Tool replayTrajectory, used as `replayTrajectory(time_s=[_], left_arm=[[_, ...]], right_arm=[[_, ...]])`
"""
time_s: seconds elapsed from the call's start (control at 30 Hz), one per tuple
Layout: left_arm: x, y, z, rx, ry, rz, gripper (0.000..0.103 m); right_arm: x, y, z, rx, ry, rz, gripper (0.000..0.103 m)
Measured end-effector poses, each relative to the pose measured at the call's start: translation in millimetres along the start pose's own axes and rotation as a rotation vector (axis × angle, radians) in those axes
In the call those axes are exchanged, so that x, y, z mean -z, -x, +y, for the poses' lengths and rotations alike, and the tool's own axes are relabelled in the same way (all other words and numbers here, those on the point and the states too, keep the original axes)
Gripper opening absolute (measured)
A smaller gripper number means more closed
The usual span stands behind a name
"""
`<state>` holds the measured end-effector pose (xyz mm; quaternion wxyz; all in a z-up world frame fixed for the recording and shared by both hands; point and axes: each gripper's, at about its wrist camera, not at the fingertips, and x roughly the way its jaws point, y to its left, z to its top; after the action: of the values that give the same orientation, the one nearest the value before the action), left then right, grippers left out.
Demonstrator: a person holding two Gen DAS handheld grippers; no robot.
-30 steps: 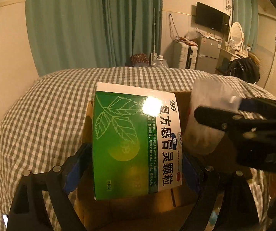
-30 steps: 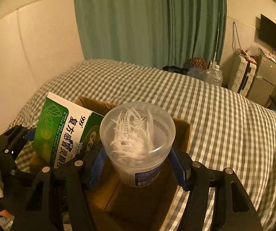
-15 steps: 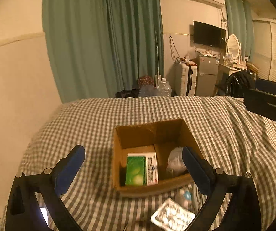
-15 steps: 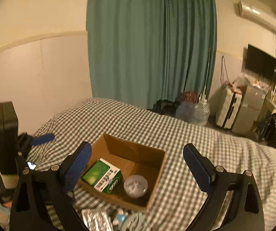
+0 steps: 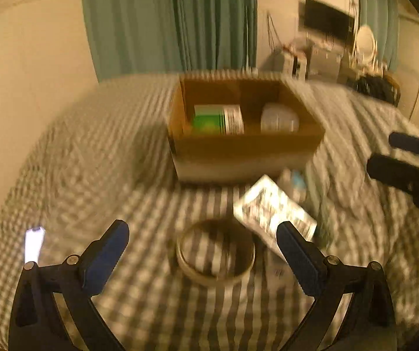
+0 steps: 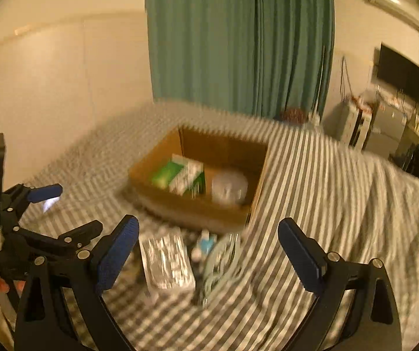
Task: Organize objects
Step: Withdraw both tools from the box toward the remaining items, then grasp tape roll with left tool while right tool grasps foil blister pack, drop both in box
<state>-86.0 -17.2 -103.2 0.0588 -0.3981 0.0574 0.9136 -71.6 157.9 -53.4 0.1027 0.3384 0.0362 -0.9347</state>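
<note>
A cardboard box (image 5: pixel 247 149) (image 6: pixel 197 204) sits on the checked bed. Inside it lie a green and white medicine box (image 5: pixel 218 118) (image 6: pixel 180 174) and a clear plastic tub (image 5: pixel 279 120) (image 6: pixel 229 187). In front of the box lie a roll of tape (image 5: pixel 215 253), a silver blister pack (image 5: pixel 273 209) (image 6: pixel 167 260), a small bottle with a blue cap (image 6: pixel 205 241) and a coiled pale cable (image 6: pixel 224 260). My left gripper (image 5: pixel 202 253) is open and empty above the tape roll. My right gripper (image 6: pixel 206 251) is open and empty above the blister pack and cable. Both views are blurred.
A lit phone (image 5: pixel 34 242) (image 6: pixel 50 203) lies on the bed at the left. Green curtains (image 6: pixel 238 44), a wall at the left, and a TV (image 6: pixel 399 70) with furniture at the right surround the bed.
A second ago each gripper held an item over the box; both items now lie inside it. Both grippers opened and pulled back, and are now lower, near the loose items in front.
</note>
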Motion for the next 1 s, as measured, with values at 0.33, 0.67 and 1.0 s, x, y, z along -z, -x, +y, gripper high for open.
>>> replayTrajectory(time_s=[0.33, 0.67, 1.0], left_arm=[[28, -65, -15, -0.002, -0.041, 0.183, 0.103], [27, -73, -7, 0.040, -0.003, 0.200, 0.083], [9, -15, 37, 0.005, 0.034, 0.070, 0.083]], right_arm=[[42, -58, -26, -0.034, -0.039, 0.133, 0.096], [49, -62, -21, -0.035, -0.016, 0.160, 0.096], [40, -71, 20, -0.067, 0.102, 0.200, 0.096]])
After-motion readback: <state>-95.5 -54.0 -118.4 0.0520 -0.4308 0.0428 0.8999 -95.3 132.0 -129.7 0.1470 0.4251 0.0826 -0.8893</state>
